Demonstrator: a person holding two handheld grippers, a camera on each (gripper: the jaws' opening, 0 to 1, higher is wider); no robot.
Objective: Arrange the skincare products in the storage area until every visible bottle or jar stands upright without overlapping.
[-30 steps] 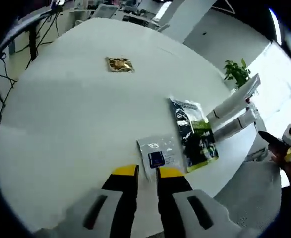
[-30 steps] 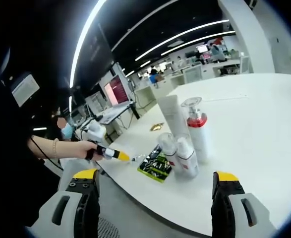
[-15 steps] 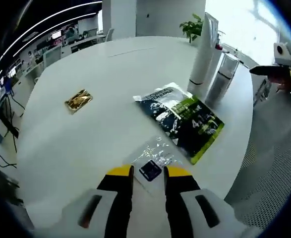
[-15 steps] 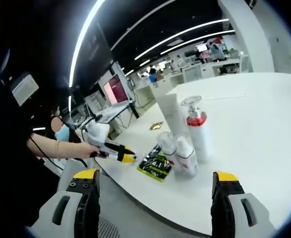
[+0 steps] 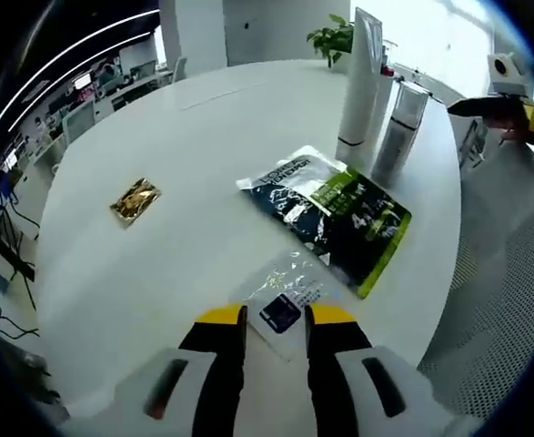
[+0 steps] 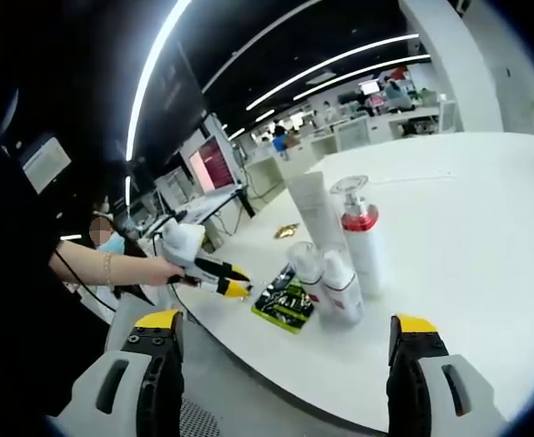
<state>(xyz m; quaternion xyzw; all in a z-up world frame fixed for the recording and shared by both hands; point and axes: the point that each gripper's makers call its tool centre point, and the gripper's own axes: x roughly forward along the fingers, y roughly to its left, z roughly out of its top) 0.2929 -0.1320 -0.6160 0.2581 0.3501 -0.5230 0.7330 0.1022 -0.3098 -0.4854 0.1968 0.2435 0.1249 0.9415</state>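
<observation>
Table: round white table (image 5: 185,146), seen from its near edge in the left gripper view and from farther off, beyond the edge, in the right gripper view (image 6: 467,273).
Upright products: tall white tube (image 6: 310,211) standing on its cap, red-collared pump bottle (image 6: 360,232) just beside it, and two shorter white bottles (image 6: 326,282) in front, all grouped close together near the table edge.
Same group, left gripper view: the white tube (image 5: 361,77) and a silvery bottle (image 5: 401,123) stand at the far right of the table; the other bottles are hidden behind them.
Flat items: dark and green pouch (image 5: 330,214) lying flat beside the upright group; small clear sachet (image 5: 285,291) with a dark blue label lying near the table edge, just ahead of the left jaws; gold foil packet (image 5: 136,198) lying well apart to the left.
Contents: cannot tell for any bottle, tube or packet.
Left gripper (image 5: 276,319): yellow-tipped jaws narrowly apart, on either side of the sachet's near end; whether they touch it cannot be told.
Left gripper from the right gripper view (image 6: 233,284): held by a person's hand (image 6: 153,269) with the forearm reaching in from the left, tips pointing at the table edge near the green pouch (image 6: 287,305).
Right gripper (image 6: 289,350): jaws wide apart, holding nothing, off the table, facing the products.
Background: open office with strip ceiling lights; potted plant (image 5: 332,36) beyond the table.
</observation>
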